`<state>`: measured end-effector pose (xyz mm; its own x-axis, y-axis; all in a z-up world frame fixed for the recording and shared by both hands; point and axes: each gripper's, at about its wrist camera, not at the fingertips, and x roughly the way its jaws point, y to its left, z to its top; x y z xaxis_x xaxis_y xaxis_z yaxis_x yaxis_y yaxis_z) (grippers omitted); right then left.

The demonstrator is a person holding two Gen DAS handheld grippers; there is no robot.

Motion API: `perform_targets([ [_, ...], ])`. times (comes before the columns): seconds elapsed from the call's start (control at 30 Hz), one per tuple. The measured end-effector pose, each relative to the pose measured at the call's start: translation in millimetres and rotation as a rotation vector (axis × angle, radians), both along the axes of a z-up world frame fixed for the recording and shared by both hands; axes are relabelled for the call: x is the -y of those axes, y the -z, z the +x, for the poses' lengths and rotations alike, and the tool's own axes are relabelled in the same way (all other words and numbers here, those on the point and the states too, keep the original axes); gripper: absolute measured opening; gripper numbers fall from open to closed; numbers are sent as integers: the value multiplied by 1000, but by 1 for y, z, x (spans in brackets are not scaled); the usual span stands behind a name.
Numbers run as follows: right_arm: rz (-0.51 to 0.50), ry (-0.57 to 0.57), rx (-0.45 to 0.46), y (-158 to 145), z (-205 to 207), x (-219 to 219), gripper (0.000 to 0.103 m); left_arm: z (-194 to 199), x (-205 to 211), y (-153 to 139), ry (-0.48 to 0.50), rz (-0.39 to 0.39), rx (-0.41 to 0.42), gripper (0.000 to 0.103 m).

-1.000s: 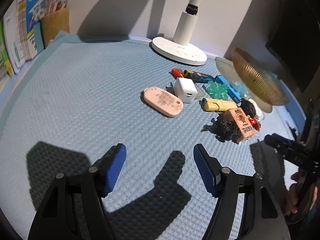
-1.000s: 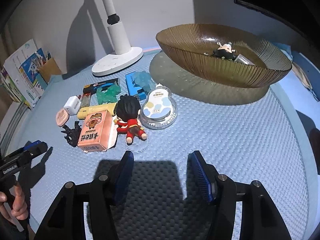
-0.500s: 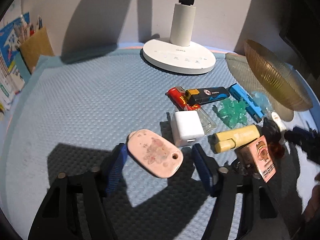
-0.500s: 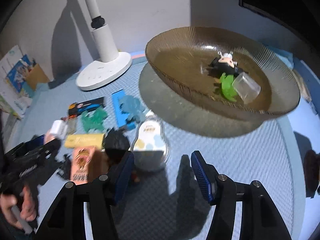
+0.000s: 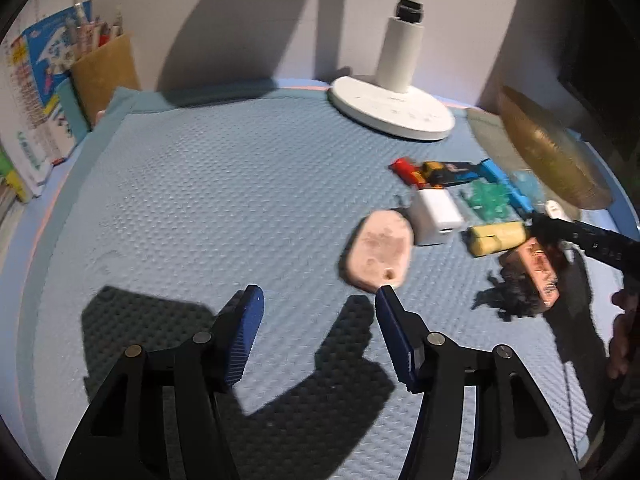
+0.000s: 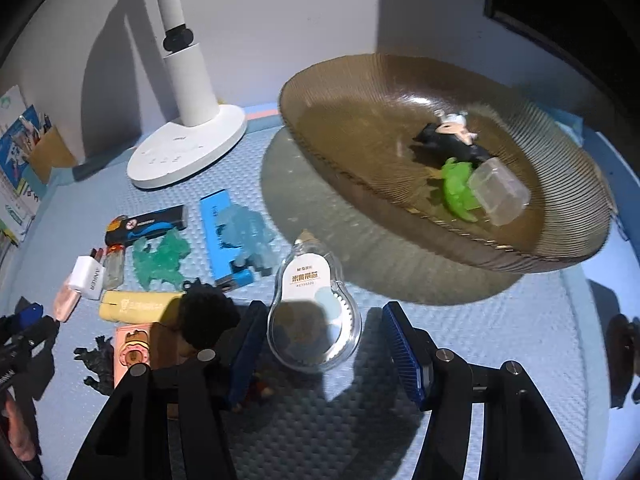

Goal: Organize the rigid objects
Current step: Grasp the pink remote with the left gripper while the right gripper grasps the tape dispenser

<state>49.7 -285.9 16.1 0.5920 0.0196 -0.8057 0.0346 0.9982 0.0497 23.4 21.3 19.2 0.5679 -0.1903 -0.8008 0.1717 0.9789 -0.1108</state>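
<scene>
My left gripper (image 5: 318, 304) is open and empty above the blue mat, its right finger just short of the pink oval case (image 5: 378, 254). Beside that case lie a white charger (image 5: 436, 212), a yellow case (image 5: 498, 237) and a pink box (image 5: 540, 270). My right gripper (image 6: 320, 326) is open around the clear correction-tape dispenser (image 6: 314, 310), with the jaws apart from it. A black-haired figurine (image 6: 206, 318) sits at its left finger. The amber glass bowl (image 6: 560, 240) holds a black figure (image 6: 450, 142), a green toy (image 6: 460, 190) and a clear box (image 6: 500, 192).
A white lamp base (image 6: 186, 150) stands at the back. A black lighter (image 6: 148, 228), a green crystal toy (image 6: 160, 258), a blue stapler-like block (image 6: 226, 240) and a black dinosaur (image 6: 96, 362) lie on the mat. Books and a pencil holder (image 5: 104, 74) stand at the far left.
My left gripper pulled back and left, so the pink case is no longer between its fingers. My right gripper moved forward until its fingers flank the correction-tape dispenser.
</scene>
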Motion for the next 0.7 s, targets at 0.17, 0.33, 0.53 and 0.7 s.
perform_targets([
  [0.17,16,-28,-49,9,8,-3,58,21,31,4,73,36,-1,60],
  [0.33,-59,-47,-12,10,7,-12,48,27,49,5,117,79,36,36],
  [0.53,0,-94,3,6,-25,2,48,3,41,1,108,37,48,36],
  [0.7,21,-227,6,1,-83,7,48,-31,30,-2,98,-22,36,36],
])
